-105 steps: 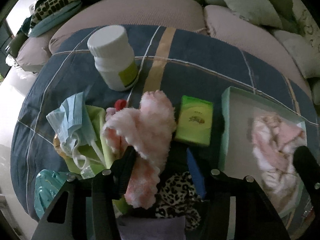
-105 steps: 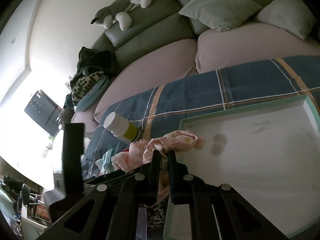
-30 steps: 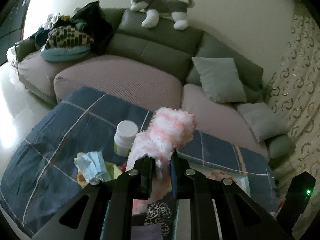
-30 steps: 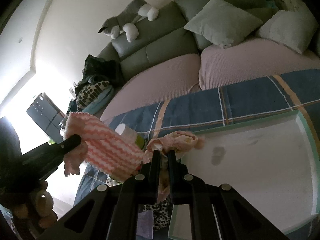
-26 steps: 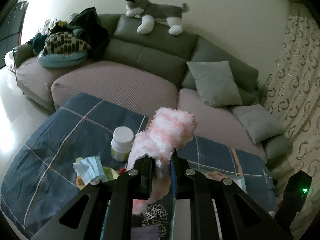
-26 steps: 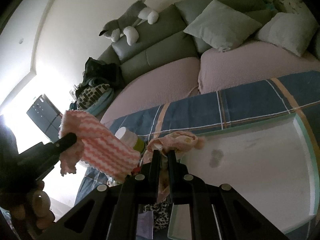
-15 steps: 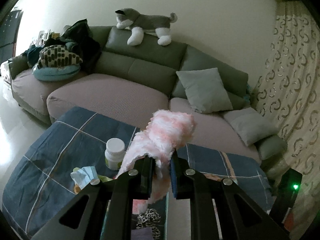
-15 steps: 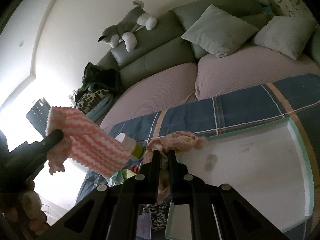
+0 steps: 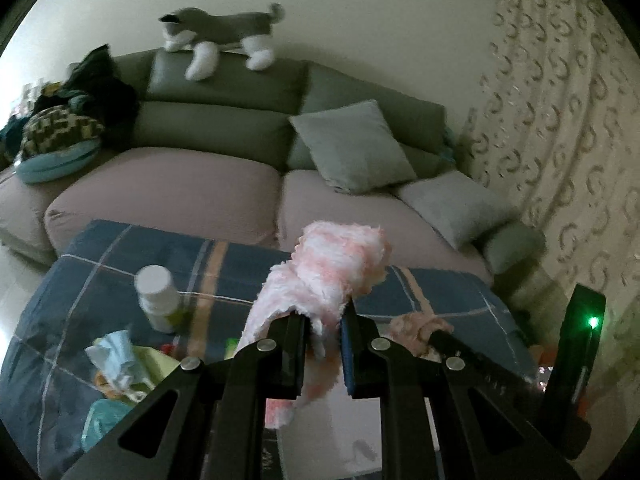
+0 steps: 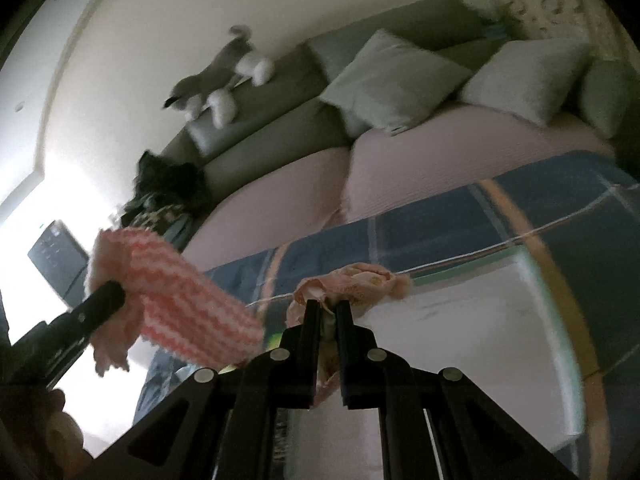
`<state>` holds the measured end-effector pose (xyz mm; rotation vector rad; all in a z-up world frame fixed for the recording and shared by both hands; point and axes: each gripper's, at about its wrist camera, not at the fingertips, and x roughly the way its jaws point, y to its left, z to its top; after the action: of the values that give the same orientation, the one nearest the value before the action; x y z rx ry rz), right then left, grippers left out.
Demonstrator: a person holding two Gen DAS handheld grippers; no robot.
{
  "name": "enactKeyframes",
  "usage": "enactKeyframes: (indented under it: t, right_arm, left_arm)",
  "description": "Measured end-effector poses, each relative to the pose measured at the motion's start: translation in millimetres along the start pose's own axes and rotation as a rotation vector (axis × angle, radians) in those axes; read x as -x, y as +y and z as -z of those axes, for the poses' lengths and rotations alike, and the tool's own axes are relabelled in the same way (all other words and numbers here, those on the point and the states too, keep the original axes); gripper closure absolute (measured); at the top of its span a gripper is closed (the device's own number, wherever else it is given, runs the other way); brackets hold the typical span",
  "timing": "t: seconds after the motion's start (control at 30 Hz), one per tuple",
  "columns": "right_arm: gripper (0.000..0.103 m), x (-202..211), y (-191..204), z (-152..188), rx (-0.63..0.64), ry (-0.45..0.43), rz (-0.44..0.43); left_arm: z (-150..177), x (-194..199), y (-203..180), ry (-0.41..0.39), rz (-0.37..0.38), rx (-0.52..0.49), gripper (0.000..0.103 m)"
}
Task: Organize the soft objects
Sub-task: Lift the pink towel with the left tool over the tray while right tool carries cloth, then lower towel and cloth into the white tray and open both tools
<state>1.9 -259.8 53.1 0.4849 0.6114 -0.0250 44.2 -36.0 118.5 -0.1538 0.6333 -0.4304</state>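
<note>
My left gripper (image 9: 323,318) is shut on a fluffy pink-and-white striped cloth (image 9: 328,268), held high above the blue plaid table (image 9: 108,256); the cloth also shows in the right wrist view (image 10: 180,300). My right gripper (image 10: 328,312) is shut on a pale pink patterned cloth (image 10: 356,280), lifted over the white tray with a green rim (image 10: 472,320). The right gripper and its cloth (image 9: 420,326) show at lower right in the left wrist view.
On the table's left lie a white pill bottle (image 9: 157,296), a blue face mask (image 9: 114,354), a yellow-green cloth (image 9: 154,360) and a teal object (image 9: 102,420). Behind stands a sofa (image 9: 200,184) with cushions (image 9: 352,152) and a plush husky (image 9: 218,36).
My left gripper closed on the striped cloth, lifted it off the table and carried it rightward. My right gripper rose with the pale pink cloth above the tray.
</note>
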Motion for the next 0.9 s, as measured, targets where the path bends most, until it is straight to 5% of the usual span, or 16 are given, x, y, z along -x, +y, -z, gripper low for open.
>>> enactKeyframes:
  t: [0.37, 0.67, 0.9]
  right_arm:
    - [0.095, 33.2, -64.2, -14.4, -0.108, -0.062, 0.178]
    - [0.095, 14.5, -90.0, -15.0, -0.126, -0.024, 0.301]
    - [0.094, -12.5, -102.7, -8.3, -0.146, 0.045, 0.312]
  left_arm:
    - [14.3, -25.4, -51.4, 0.081, 0.12, -0.096, 0.088]
    - [41.6, -91.0, -47.8, 0.226, 0.08, -0.079, 0.088]
    - [61.3, -130.0, -37.1, 0.331, 0.054, -0.049, 0.088]
